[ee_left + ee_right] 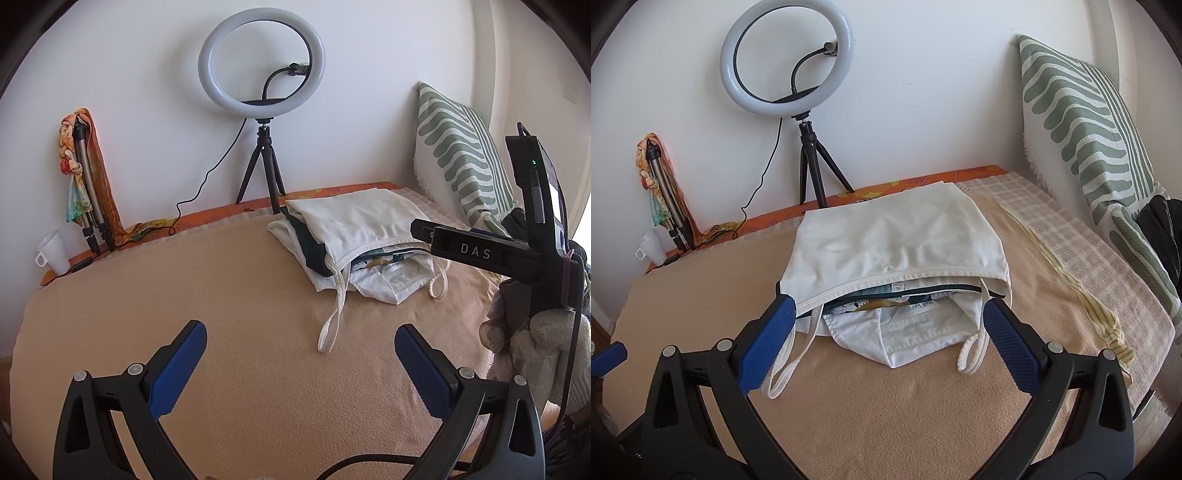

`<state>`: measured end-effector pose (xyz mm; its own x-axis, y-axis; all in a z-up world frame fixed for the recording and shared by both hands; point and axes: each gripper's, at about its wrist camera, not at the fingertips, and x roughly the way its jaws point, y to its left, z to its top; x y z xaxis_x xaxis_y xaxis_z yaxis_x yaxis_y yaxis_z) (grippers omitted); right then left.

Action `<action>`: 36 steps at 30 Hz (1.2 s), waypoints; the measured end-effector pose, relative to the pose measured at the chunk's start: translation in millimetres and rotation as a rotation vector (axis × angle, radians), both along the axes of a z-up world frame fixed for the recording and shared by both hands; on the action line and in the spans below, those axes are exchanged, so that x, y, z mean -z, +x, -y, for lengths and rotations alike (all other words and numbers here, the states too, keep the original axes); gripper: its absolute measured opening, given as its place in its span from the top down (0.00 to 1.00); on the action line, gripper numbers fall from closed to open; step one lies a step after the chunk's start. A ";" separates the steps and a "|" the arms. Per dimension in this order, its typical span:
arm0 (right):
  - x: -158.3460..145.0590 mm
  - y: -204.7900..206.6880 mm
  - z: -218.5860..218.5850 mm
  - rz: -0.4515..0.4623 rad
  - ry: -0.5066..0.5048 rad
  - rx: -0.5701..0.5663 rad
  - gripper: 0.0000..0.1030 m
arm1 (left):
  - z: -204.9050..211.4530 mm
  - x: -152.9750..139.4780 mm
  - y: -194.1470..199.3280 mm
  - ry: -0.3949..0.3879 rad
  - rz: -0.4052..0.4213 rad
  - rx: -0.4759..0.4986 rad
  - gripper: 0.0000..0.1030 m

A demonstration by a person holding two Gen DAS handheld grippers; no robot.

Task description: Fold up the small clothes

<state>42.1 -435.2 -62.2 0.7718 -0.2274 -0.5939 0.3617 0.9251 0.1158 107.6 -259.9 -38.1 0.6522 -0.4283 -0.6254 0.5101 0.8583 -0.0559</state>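
A stack of folded small clothes lies on the beige blanket [221, 314]. On top is a white strappy top [897, 240], seen also in the left wrist view [362, 225]. Its two straps [783, 373] trail toward me. Under it lie a printed garment and a white one [908, 339]. My right gripper [888, 343] is open and empty, its blue pads [768, 343] on either side of the stack's near edge. My left gripper [301, 365] is open and empty over bare blanket, left of the stack. The right gripper's body [480, 251] shows at the right of the left wrist view.
A ring light on a tripod [262, 85] stands at the wall behind the bed. A folded tripod with a scarf [85, 177] and a white cup [55, 251] sit far left. A green striped pillow [1089, 129] leans at the right, above a checked cloth [1089, 258].
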 end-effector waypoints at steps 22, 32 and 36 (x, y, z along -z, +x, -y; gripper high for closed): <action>0.2 -4.5 -2.1 0.001 0.015 0.008 0.00 | 1.8 -3.2 -2.3 -0.008 0.007 -0.001 0.00; 0.4 -4.1 -1.4 0.001 0.020 0.008 0.00 | 4.9 -5.2 -3.7 -0.008 0.013 0.002 0.00; 1.3 -5.1 -2.4 0.002 0.020 0.009 0.00 | 4.7 -5.5 -3.8 -0.009 0.015 0.001 0.00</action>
<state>37.0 -432.8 -63.5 0.7708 -0.2223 -0.5971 0.3699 0.9192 0.1351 103.8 -264.6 -32.6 0.6611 -0.4345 -0.6117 0.5120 0.8572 -0.0555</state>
